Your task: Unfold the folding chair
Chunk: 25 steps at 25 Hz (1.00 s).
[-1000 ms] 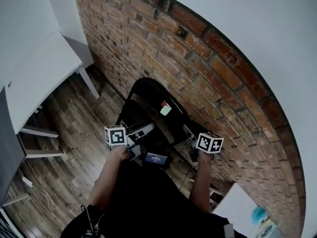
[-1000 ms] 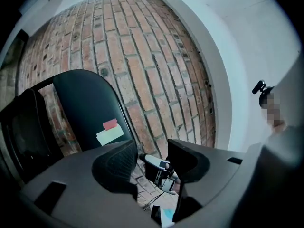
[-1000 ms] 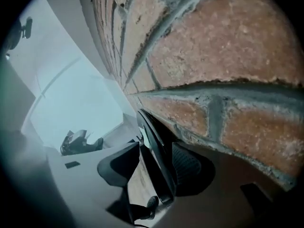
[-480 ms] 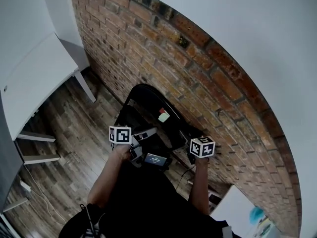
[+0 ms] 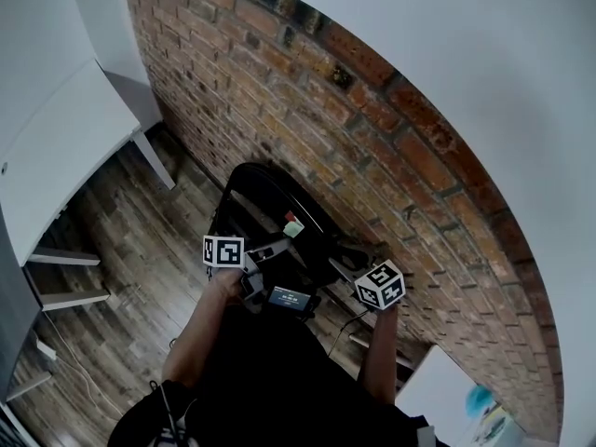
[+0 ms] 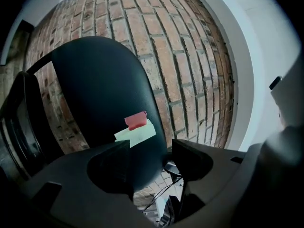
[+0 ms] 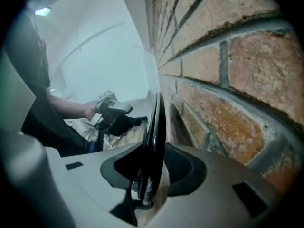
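The black folding chair (image 5: 265,208) stands folded close to the brick wall; a red and pale green sticker (image 6: 136,127) sits on its backrest (image 6: 99,89). My left gripper (image 5: 268,252) is open in front of the backrest's lower edge, which shows between the jaws without either pad pressing on it (image 6: 151,161). My right gripper (image 5: 343,252) is at the chair's right side, angled down. Its jaws are closing around the thin black frame tube (image 7: 153,141), and both pads (image 7: 183,167) lie against it.
The brick wall (image 5: 372,138) runs right behind the chair. A white desk (image 5: 65,147) stands to the left on the wooden floor (image 5: 130,250). Cables (image 5: 352,329) trail by the wall near my right arm, and a white surface (image 5: 447,389) sits at the lower right.
The right gripper has rolled, moved in onto the chair's side tube and narrowed its jaws. The left gripper has sunk a little. The chair's top sits slightly farther from the wall.
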Available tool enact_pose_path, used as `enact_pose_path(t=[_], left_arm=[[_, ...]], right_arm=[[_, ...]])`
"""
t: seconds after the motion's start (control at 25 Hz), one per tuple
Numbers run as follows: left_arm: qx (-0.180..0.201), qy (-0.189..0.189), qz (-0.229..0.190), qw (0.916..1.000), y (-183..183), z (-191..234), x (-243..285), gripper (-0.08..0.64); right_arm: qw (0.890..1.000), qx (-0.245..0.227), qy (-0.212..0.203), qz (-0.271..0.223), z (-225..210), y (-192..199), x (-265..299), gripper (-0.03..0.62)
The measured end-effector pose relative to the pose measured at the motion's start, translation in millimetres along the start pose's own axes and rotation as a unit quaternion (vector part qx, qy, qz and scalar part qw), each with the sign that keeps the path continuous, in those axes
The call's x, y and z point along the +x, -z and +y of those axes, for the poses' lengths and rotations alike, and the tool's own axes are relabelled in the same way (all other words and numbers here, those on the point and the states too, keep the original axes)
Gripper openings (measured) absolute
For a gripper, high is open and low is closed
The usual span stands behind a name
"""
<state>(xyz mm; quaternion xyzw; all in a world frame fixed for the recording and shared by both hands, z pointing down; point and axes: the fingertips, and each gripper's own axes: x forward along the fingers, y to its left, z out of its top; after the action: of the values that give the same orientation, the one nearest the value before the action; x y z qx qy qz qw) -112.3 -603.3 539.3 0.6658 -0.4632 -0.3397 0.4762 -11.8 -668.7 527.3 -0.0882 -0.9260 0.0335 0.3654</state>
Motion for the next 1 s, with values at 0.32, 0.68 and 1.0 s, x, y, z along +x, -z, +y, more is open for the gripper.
enact_pose_path(t=[0.32,0.68,1.0], left_arm=[[0.003,0.004,-0.014,0.9999,0.6,-0.9,-20.8,0.275],[-0.028,-0.043,-0.048,0.9975,18.1,35.8,-70.6,0.275],[-0.108,-0.073,-0.061,0.9896,51.8,92.1,-94.8,0.275]], right_arm=[[0.981,-0.076,-0.176,0.042,63.0,-29.2,34.5,0.184],[0.989,0.025,-0.084,0.123,46.5,-37.8,80.9,0.08],[0.989,0.069,-0.084,0.1,74.0,-42.1,82.5,0.08]])
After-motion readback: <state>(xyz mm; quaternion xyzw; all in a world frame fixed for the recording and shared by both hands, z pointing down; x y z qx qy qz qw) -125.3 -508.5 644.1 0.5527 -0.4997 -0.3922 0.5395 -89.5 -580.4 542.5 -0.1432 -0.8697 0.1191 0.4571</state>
